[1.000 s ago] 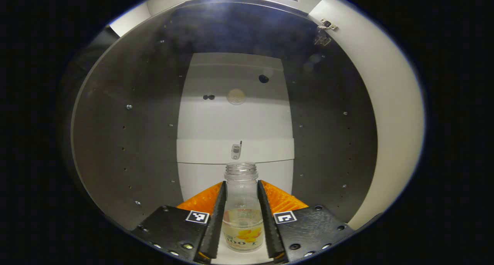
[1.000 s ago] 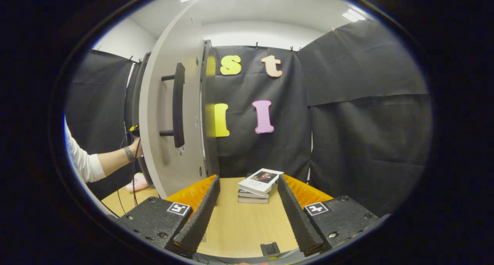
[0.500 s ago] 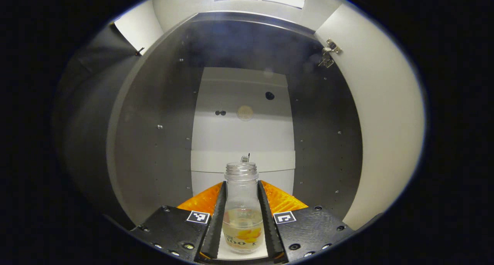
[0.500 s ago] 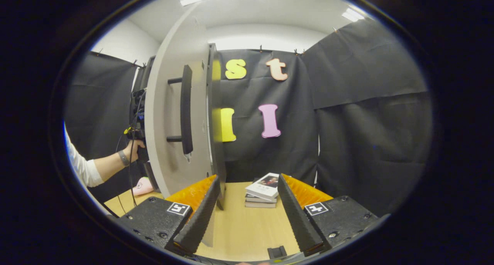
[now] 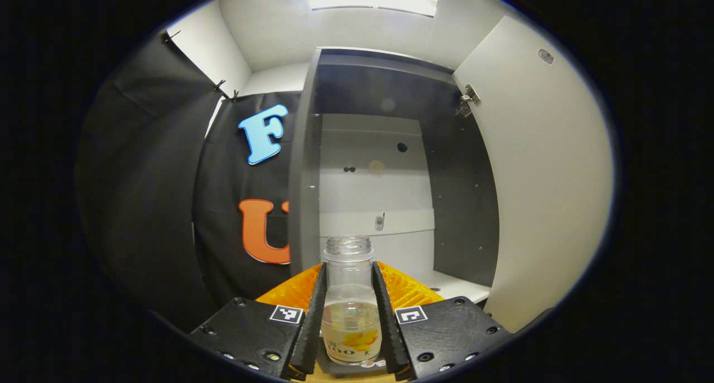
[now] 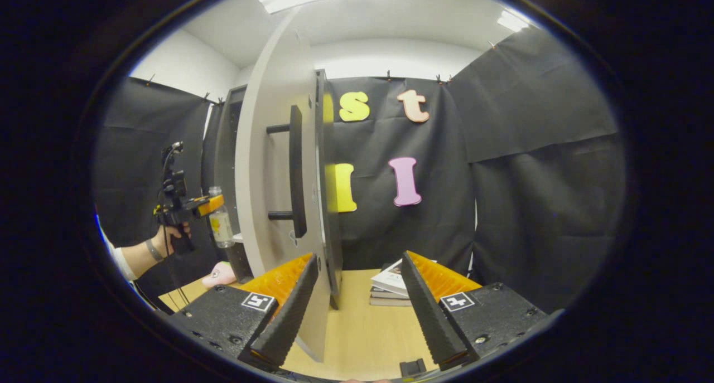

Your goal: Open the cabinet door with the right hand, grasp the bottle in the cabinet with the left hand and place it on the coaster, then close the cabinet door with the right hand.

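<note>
A clear uncapped bottle (image 5: 350,305) with a little pale liquid and an orange label is held upright between the fingers of my left gripper (image 5: 350,316), which is shut on it just outside the cabinet (image 5: 390,165). The right gripper view shows that same bottle (image 6: 221,222) in the left gripper (image 6: 198,207), held by a hand in front of the cabinet opening. The white cabinet door (image 6: 276,165) stands open, edge-on, with its black bar handle (image 6: 295,171). My right gripper (image 6: 357,310) is open with nothing between its fingers, just beside the door's lower edge.
A stack of books (image 6: 390,285) lies on the wooden table (image 6: 368,333) behind the door. A pink object (image 6: 218,274) sits on the table below the left gripper. The cabinet's white bottom shelf (image 5: 452,282) and door hinge (image 5: 467,100) show in the left gripper view.
My left gripper has drawn back out of the cabinet with the bottle in it. The right gripper has shifted a little, so the door sits more central.
</note>
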`<control>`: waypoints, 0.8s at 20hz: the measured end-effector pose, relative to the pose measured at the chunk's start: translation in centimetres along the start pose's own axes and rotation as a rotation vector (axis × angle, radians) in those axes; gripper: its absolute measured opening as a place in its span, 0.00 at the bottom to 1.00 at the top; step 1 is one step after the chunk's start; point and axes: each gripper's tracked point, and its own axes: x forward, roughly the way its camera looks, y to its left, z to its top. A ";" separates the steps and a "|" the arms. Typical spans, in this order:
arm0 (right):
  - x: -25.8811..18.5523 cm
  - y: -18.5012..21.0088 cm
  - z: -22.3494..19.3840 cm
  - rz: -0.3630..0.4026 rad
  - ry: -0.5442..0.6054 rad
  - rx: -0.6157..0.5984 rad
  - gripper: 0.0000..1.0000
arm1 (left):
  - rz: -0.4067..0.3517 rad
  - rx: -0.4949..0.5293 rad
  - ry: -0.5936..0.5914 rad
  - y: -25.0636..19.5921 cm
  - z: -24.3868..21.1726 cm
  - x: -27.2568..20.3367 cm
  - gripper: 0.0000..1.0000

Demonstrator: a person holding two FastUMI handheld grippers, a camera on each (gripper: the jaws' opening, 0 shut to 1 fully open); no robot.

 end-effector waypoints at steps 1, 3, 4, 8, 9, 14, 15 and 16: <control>-0.2 0.2 0.4 0.004 -0.010 -0.001 0.93 | 0.022 0.007 0.011 0.9 -1.1 -1.3 0.45; -0.3 0.6 1.2 0.011 -0.030 0.000 0.93 | 0.056 0.003 0.029 2.3 -3.7 -4.0 0.46; -0.5 0.7 1.5 0.011 -0.038 0.001 0.93 | 0.068 -0.006 0.030 2.7 -4.9 -5.3 0.46; -0.8 1.1 2.9 0.007 -0.069 0.014 0.93 | 0.146 -0.008 0.021 4.8 -8.8 -9.8 0.45; -1.0 1.2 3.1 0.006 -0.070 0.018 0.93 | 0.164 -0.012 0.032 5.2 -10.1 -10.8 0.45; -2.0 1.4 5.5 -0.017 -0.115 0.040 0.93 | 0.257 0.012 0.079 6.6 -17.1 -15.3 0.45; -2.2 1.4 5.9 -0.021 -0.122 0.047 0.93 | 0.270 0.011 0.083 6.7 -18.3 -16.0 0.45; -2.3 1.5 6.1 -0.026 -0.123 0.049 0.93 | 0.283 0.008 0.090 6.9 -19.6 -16.7 0.45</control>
